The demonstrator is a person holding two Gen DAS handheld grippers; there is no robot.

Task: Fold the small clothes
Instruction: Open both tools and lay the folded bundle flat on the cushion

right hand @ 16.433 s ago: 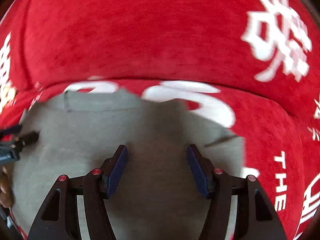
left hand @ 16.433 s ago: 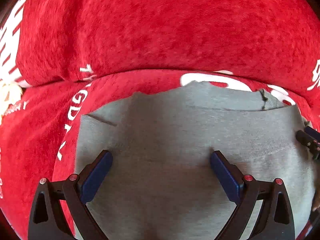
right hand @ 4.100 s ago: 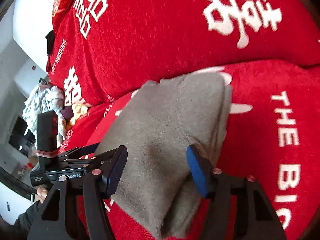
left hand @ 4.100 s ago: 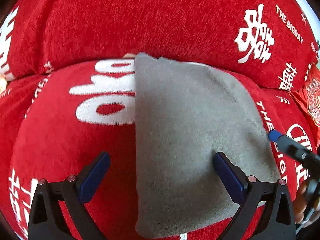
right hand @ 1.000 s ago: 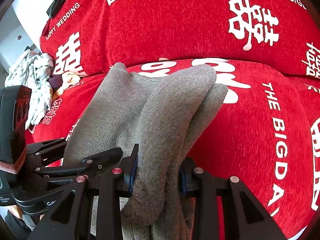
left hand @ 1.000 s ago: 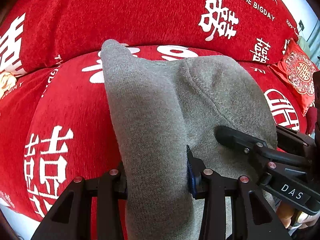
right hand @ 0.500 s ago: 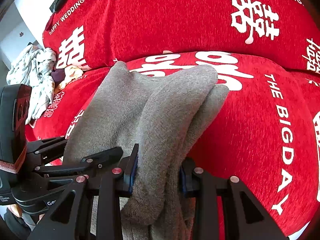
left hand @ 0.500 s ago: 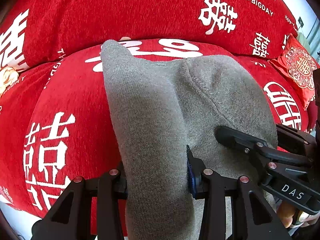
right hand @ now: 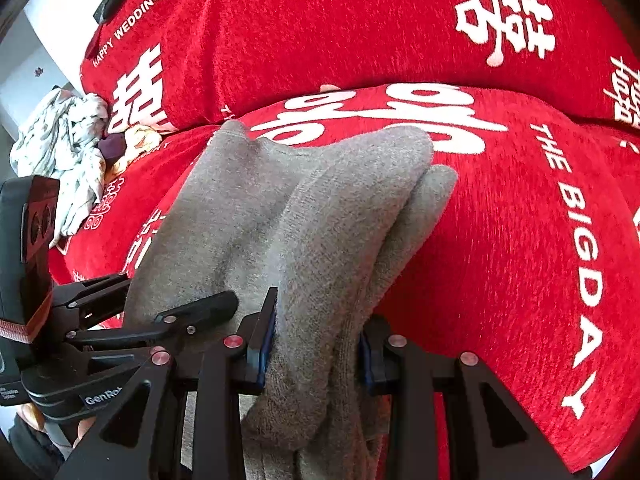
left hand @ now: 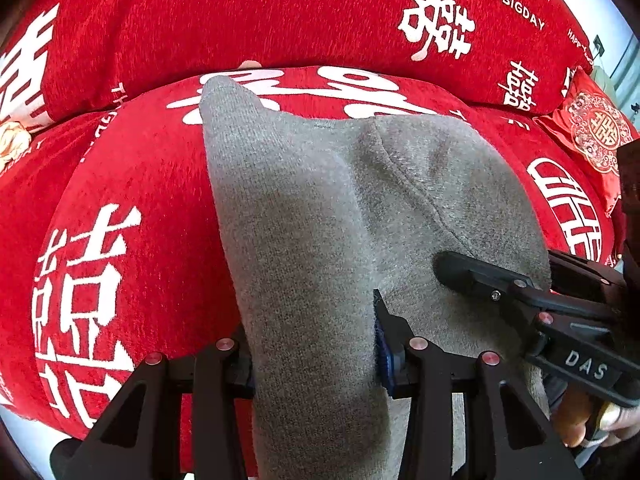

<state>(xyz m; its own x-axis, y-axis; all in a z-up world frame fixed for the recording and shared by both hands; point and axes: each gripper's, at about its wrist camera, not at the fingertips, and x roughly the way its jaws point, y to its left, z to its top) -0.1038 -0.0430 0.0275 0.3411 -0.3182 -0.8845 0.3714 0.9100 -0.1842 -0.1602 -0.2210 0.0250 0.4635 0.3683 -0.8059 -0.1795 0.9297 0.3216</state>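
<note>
A folded grey knit garment (left hand: 320,216) is held up over the red sofa seat. My left gripper (left hand: 314,340) is shut on its left edge, cloth bulging between the blue pads. My right gripper (right hand: 316,344) is shut on its right edge, where several layers stack (right hand: 360,216). The right gripper also shows in the left wrist view (left hand: 532,304), pressed on the garment's right side. The left gripper shows at the left of the right wrist view (right hand: 132,320). The garment's far end droops toward the seat.
A red sofa cover with white lettering fills both views: seat (left hand: 132,184) and backrest (left hand: 260,12). A red embroidered cushion (left hand: 596,132) lies at the far right. A pile of pale clothes (right hand: 64,152) sits at the sofa's left end.
Both grippers have kept their grip and lifted the garment slightly up and back from the seat; more of the seat's front shows below it.
</note>
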